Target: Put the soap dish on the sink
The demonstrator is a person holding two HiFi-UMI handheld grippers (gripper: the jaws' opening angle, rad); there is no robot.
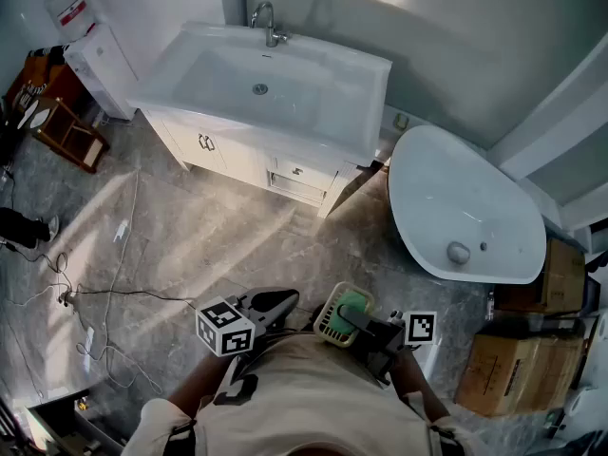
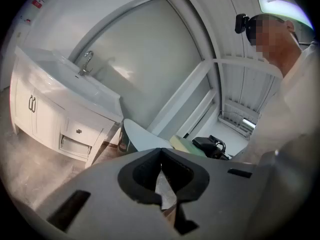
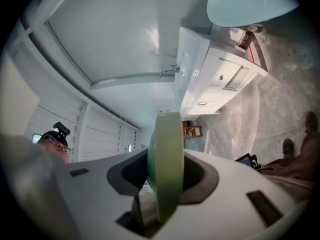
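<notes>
The green soap dish (image 1: 339,314) is held edge-on in my right gripper (image 1: 350,321), close to my body at the bottom of the head view. In the right gripper view the dish (image 3: 167,166) stands upright between the pads, which are shut on it. My left gripper (image 1: 285,300) hangs beside it on the left; its fingertips (image 2: 161,152) meet with nothing between them. The white sink (image 1: 366,69) on its cabinet stands far ahead against the wall, with its tap (image 1: 269,25) at the back. Both gripper views show the sink (image 2: 65,81) (image 3: 189,69) at a distance.
A white bathtub (image 1: 465,207) lies to the right of the sink cabinet. Cardboard boxes (image 1: 513,369) are stacked at the far right. Cables (image 1: 104,293) trail over the grey floor on the left, near a wooden rack (image 1: 68,133) and a white unit (image 1: 100,65).
</notes>
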